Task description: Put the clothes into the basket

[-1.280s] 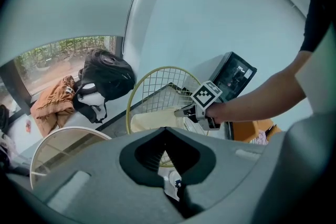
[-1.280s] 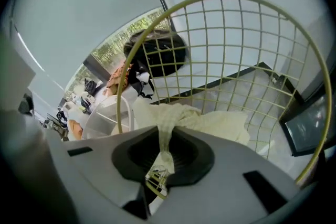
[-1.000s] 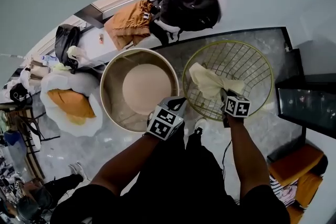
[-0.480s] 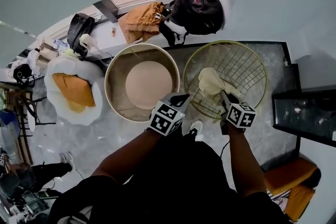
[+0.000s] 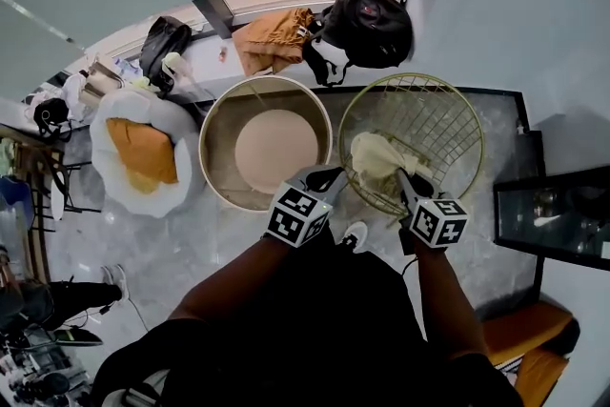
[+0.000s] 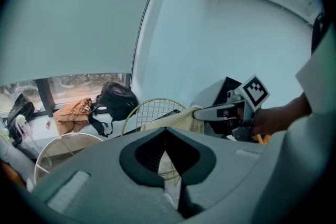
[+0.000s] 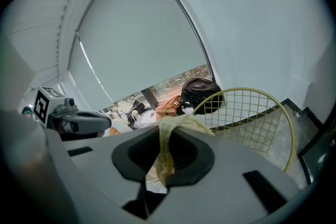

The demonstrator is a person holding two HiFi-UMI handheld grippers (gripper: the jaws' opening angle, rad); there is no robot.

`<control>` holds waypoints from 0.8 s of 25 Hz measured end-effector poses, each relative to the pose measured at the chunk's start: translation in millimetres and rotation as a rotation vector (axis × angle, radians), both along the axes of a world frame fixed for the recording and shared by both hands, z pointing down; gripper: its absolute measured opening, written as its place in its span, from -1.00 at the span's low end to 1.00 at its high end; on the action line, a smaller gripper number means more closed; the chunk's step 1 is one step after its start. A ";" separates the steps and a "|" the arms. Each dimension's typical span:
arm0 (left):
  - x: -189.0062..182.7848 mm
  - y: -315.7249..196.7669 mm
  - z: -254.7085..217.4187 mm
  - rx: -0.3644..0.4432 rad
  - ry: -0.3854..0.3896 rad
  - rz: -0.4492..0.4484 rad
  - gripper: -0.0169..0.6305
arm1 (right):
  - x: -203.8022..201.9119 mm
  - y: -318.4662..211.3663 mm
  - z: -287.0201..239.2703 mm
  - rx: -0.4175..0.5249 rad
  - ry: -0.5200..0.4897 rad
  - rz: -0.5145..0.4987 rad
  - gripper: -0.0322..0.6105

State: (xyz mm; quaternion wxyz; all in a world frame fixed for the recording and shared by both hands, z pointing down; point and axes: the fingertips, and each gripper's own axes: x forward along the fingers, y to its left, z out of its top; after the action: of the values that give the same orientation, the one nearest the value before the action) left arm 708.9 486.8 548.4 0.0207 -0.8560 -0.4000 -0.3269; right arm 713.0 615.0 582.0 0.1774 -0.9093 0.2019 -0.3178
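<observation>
A pale yellow cloth (image 5: pixel 375 157) hangs bunched above the near left part of the yellow-green wire basket (image 5: pixel 448 91). My right gripper (image 5: pixel 402 178) is shut on the cloth; in the right gripper view the cloth (image 7: pixel 169 136) runs down between its jaws (image 7: pixel 160 165). The left gripper (image 5: pixel 329 174) hovers between the wire basket and a round beige basket (image 5: pixel 212 124). Its jaws stand close together with nothing seen in them. The left gripper view shows the right gripper (image 6: pixel 199 112) holding the cloth (image 6: pixel 176 120) over the wire basket (image 6: pixel 152 107).
A black backpack (image 5: pixel 372 19) and an orange garment (image 5: pixel 272 38) lie beyond the baskets by the window ledge. A white cushion with an orange cloth (image 5: pixel 143 152) sits left of the round basket. A dark glass cabinet (image 5: pixel 553 214) stands at the right.
Both grippers have risen. The cloth, which lay spread in the wire basket, now hangs bunched from the right gripper above it.
</observation>
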 end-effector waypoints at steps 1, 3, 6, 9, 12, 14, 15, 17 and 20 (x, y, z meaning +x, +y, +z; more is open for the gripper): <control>-2.6 -2.1 -4.0 -0.005 0.007 -0.007 -0.95 | -3.8 -4.4 -7.1 -0.004 0.015 -0.015 -0.76; -7.8 -6.9 -12.2 -0.012 0.019 -0.016 -0.95 | -11.4 -13.9 -19.9 -0.010 0.041 -0.042 -0.76; -11.7 -16.8 -24.0 -0.016 0.036 -0.024 -0.95 | -20.2 -30.0 -37.0 -0.015 0.073 -0.079 -0.76; -11.9 -27.0 -31.9 -0.017 0.053 -0.035 -0.95 | -27.8 -44.8 -50.7 -0.017 0.100 -0.101 -0.76; -14.9 -37.7 -40.4 -0.024 0.071 -0.048 -0.95 | -37.5 -62.7 -60.1 -0.017 0.117 -0.118 -0.76; -19.5 -47.7 -49.2 -0.038 0.087 -0.055 -0.95 | -43.6 -77.1 -65.5 -0.018 0.123 -0.132 -0.76; -22.7 -54.5 -53.1 -0.043 0.095 -0.057 -0.95 | -46.1 -85.1 -67.8 -0.018 0.127 -0.139 -0.76; -32.1 -72.3 -57.1 -0.040 0.105 -0.060 -0.95 | -51.3 -102.5 -70.2 -0.021 0.131 -0.151 -0.76; -52.9 -106.3 -58.9 -0.030 0.094 -0.073 -0.95 | -63.6 -130.6 -71.2 -0.016 0.121 -0.156 -0.76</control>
State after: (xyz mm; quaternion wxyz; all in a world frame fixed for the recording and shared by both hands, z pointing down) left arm 656.0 380.5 489.4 0.0148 -0.8847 -0.3718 -0.2809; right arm 649.4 484.4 510.8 0.1324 -0.9097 0.2802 -0.2766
